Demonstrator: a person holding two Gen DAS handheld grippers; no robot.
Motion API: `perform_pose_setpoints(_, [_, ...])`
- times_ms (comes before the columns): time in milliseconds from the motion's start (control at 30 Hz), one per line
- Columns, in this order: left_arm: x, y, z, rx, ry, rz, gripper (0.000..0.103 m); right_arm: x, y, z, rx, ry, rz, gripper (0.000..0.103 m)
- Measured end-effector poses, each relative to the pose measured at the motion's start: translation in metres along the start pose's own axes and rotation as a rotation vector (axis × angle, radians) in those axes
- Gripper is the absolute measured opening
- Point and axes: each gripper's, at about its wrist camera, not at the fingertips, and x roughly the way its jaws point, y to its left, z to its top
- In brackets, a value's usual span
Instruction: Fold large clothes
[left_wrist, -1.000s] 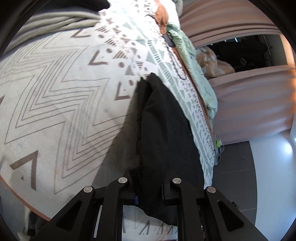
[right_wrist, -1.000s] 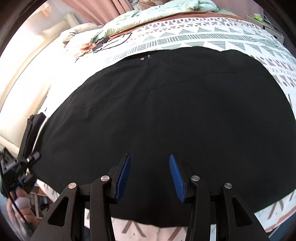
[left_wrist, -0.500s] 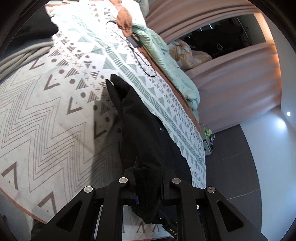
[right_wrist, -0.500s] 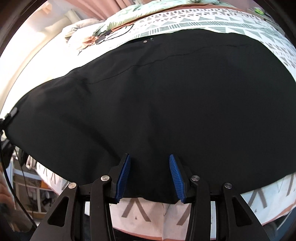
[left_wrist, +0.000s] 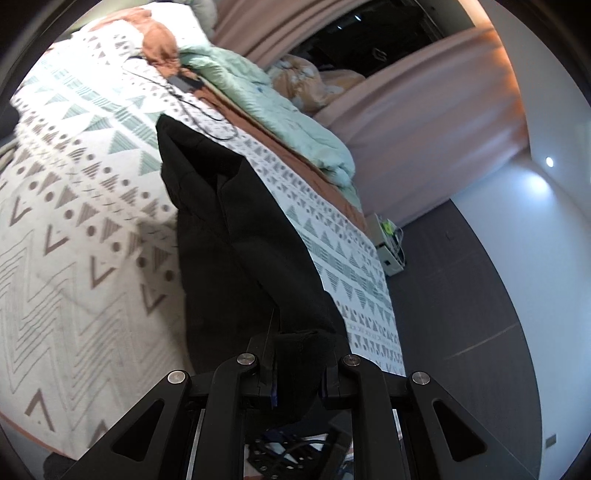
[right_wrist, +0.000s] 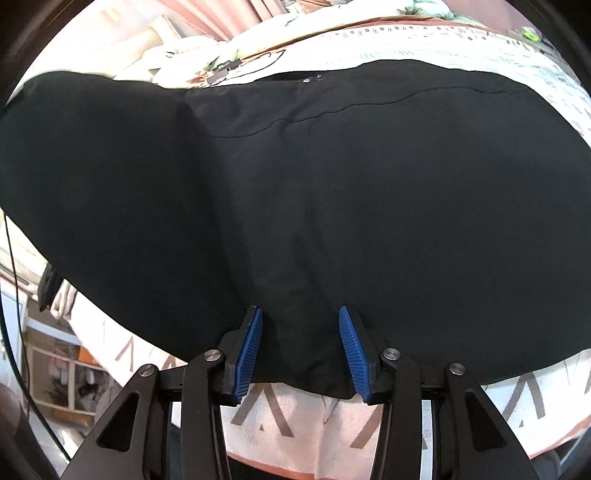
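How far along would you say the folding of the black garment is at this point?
Done: the black garment lies spread on the patterned bedspread. In hand: the left gripper pinches one end, raised off the bed; the right gripper sits open over the near hem. Left: laying that end over; no finished fold shows.

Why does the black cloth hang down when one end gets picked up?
Probably because it is floppy: the black cloth sags in soft folds from the left hand-held gripper, which is shut on its end. It looks fairly light, since one pinch lifts a long stretch. It likely won't slide much, as the rest lies flat on the blanket.
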Motion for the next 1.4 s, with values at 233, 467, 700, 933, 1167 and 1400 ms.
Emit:
perform_pose_setpoints(233, [0.035, -0.047, -0.003, 0.082, 0.067, -0.023, 0.014, -0.022, -0.032, 0.002, 0.121, -0.001, 0.111, 0.044])
perform_pose_setpoints(467, [0.079, -0.08, -0.018, 0.138, 0.152, -0.037, 0.014, -0.095, -0.099, -0.005, 0.254, -0.147, 0.055, 0.044])
perform_pose_setpoints(700, [0.153, -0.098, -0.047, 0.173, 0.278, -0.013, 0.014, -0.162, -0.174, -0.034, 0.415, -0.273, -0.048, 0.044])
perform_pose_setpoints(933, [0.216, -0.111, -0.096, 0.231, 0.418, 0.03, 0.014, -0.184, -0.211, -0.063, 0.505, -0.301, -0.112, 0.044])
perform_pose_setpoints(1167, [0.241, -0.128, -0.128, 0.291, 0.463, 0.041, 0.015, -0.189, -0.222, -0.07, 0.517, -0.308, -0.1, 0.044])
perform_pose_setpoints(1400, [0.253, -0.125, -0.144, 0.229, 0.551, -0.08, 0.051, -0.187, -0.221, -0.073, 0.515, -0.295, -0.056, 0.055])
